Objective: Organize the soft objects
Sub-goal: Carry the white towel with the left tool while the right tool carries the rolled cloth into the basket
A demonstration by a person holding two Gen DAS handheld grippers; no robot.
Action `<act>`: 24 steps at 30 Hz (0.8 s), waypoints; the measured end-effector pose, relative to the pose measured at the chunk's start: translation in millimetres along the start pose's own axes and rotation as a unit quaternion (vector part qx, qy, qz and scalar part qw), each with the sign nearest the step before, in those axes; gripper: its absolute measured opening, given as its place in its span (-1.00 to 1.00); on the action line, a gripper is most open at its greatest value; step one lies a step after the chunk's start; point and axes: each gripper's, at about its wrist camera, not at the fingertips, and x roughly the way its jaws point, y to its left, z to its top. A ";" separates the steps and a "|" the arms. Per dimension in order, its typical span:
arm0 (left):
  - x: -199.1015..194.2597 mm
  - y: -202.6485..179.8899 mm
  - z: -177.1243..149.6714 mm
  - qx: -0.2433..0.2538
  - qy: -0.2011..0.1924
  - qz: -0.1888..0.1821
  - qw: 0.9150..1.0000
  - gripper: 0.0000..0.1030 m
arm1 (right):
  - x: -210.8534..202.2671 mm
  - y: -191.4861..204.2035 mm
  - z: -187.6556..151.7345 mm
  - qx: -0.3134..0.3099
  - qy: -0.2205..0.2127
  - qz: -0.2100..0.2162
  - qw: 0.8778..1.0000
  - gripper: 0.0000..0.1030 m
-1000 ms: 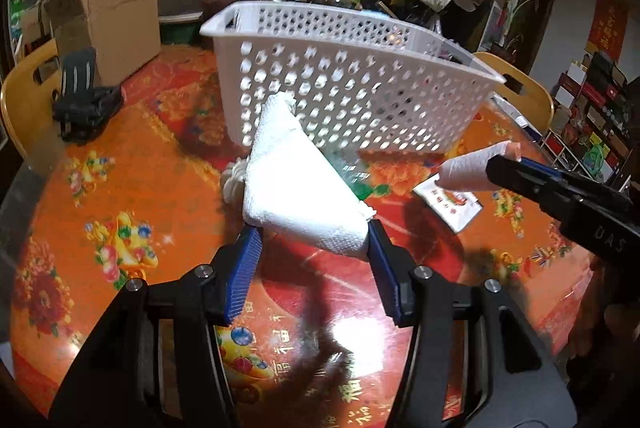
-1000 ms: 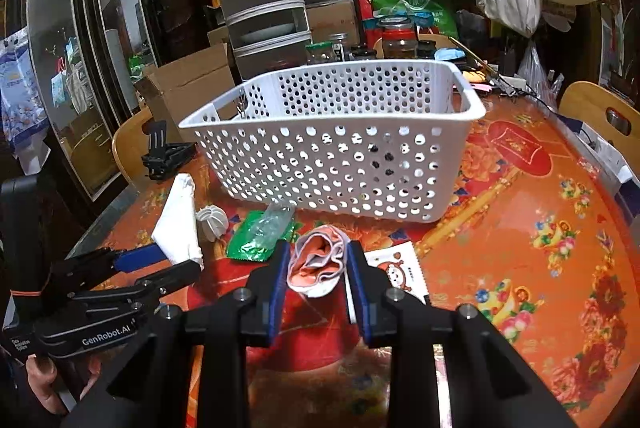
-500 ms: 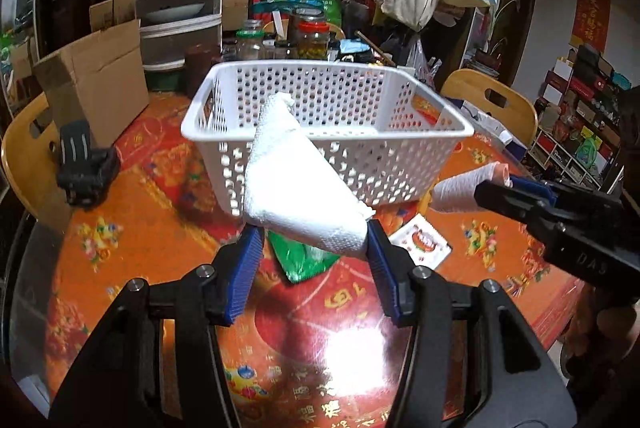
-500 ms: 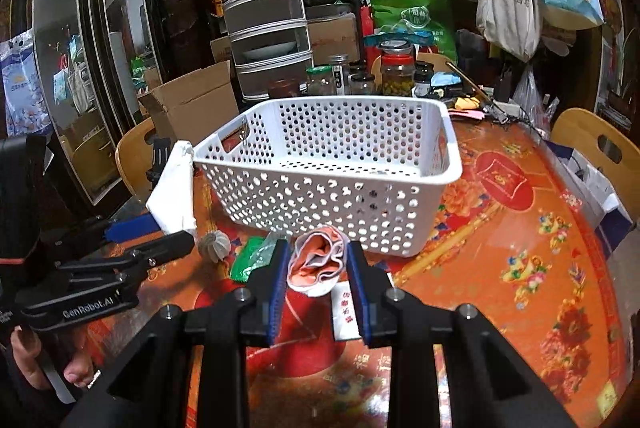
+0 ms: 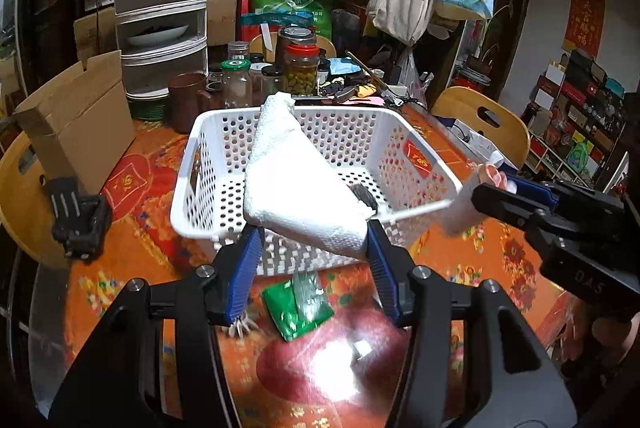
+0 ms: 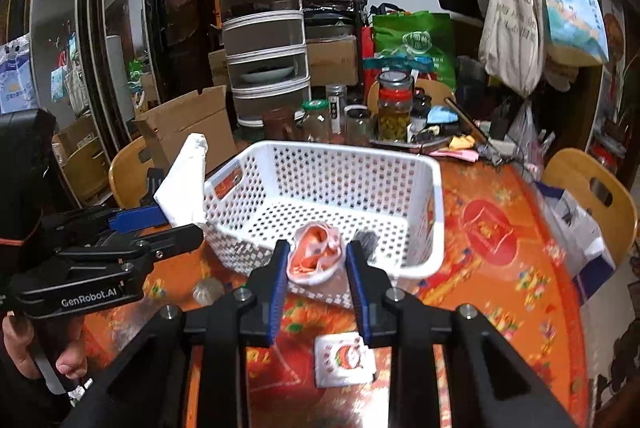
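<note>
1. Soft items are both in the air: the left gripper (image 5: 310, 248) pinches a folded white paper towel (image 5: 296, 180) by its lower edge, and the right gripper (image 6: 316, 268) squeezes a rolled pink-and-white cloth (image 6: 316, 258) between its blue pads.
2. Against the views from a second ago, both loads have come up off the orange tablecloth (image 6: 500, 268), and the white perforated basket (image 6: 436, 212), then seen from the side, now shows its open floor below the fingers. Neither grip has loosened.
3. My reading: the lift is done and both items sit near the basket's near rim, so carrying forward and letting go inside comes next.
4. A green foil packet (image 5: 298, 302) and a small printed sachet (image 6: 346, 358) lie on the table outside the basket.
5. Hard to make out: a dark object on the basket floor (image 6: 366, 240), half covered by towel or finger in each view; a pale ribbed ball (image 6: 208, 290), blurred; the towel's far tip blocks part of the basket's back wall.
</note>
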 end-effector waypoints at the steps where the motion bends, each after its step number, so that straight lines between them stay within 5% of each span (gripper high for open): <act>1: 4.1 0.9 6.4 0.000 0.004 -0.001 1.000 -0.04 | 1.9 -2.0 6.3 -0.001 0.001 -0.002 1.000 -0.51; 15: 97.3 17.8 65.0 -0.016 0.082 0.014 0.996 -0.04 | 77.5 -23.9 60.7 0.002 0.053 -0.026 0.998 -0.51; 24: 157.4 22.0 71.5 -0.022 0.128 0.036 0.991 -0.04 | 143.7 -38.6 62.8 0.013 0.105 -0.034 0.994 -0.51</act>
